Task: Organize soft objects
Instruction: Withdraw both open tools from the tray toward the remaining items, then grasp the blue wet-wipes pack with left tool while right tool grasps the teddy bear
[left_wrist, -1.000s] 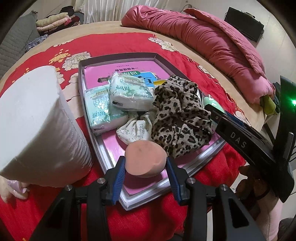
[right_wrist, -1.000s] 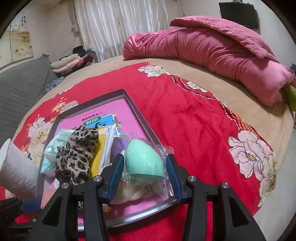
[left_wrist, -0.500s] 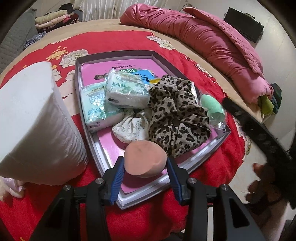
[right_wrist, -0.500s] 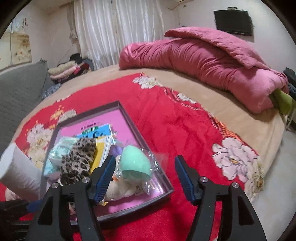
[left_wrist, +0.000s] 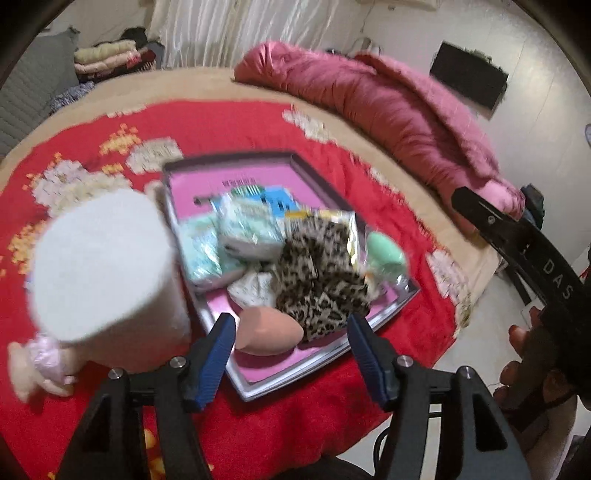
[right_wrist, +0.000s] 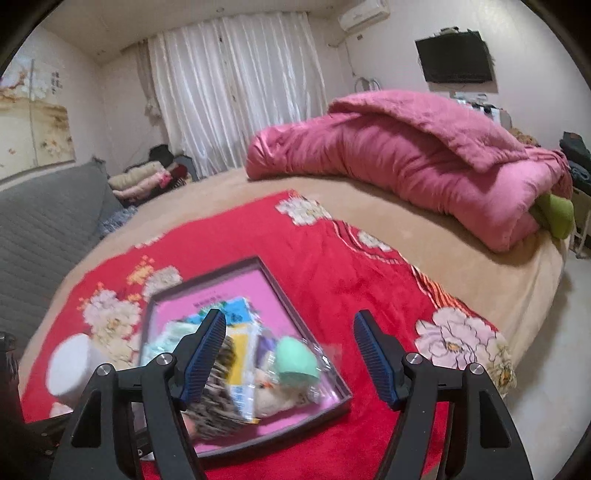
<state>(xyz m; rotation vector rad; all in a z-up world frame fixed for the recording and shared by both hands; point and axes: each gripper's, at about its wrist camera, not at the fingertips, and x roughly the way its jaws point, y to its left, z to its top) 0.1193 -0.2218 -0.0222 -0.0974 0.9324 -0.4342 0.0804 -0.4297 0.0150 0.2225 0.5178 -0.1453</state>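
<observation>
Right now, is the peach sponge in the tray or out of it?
In. The peach sponge lies on the pink floor of the tray, at its near corner beside the leopard-print cloth.

- The tray (left_wrist: 402, 299) looked like grey metal with a dull sheen on its rim, its floor a smooth pink sheet.
- The peach sponge (left_wrist: 267, 332) had a matt, soft foam look.
- The mint sponge (right_wrist: 298, 360) was matt foam inside a glossy clear plastic wrap.
- The leopard-print cloth (left_wrist: 321, 284) looked soft and crumpled.
- The tissue packs (left_wrist: 251, 230) had shiny plastic film.
- The paper roll (left_wrist: 103, 266) looked white, matt and fibrous.
- The red blanket (right_wrist: 332, 258) appeared plush and velvety.
- The pink quilt (right_wrist: 406, 158) had a slight satin sheen.
- The gripper pads (left_wrist: 221, 354) were ribbed blue rubber or plastic on matt black plastic arms.
</observation>
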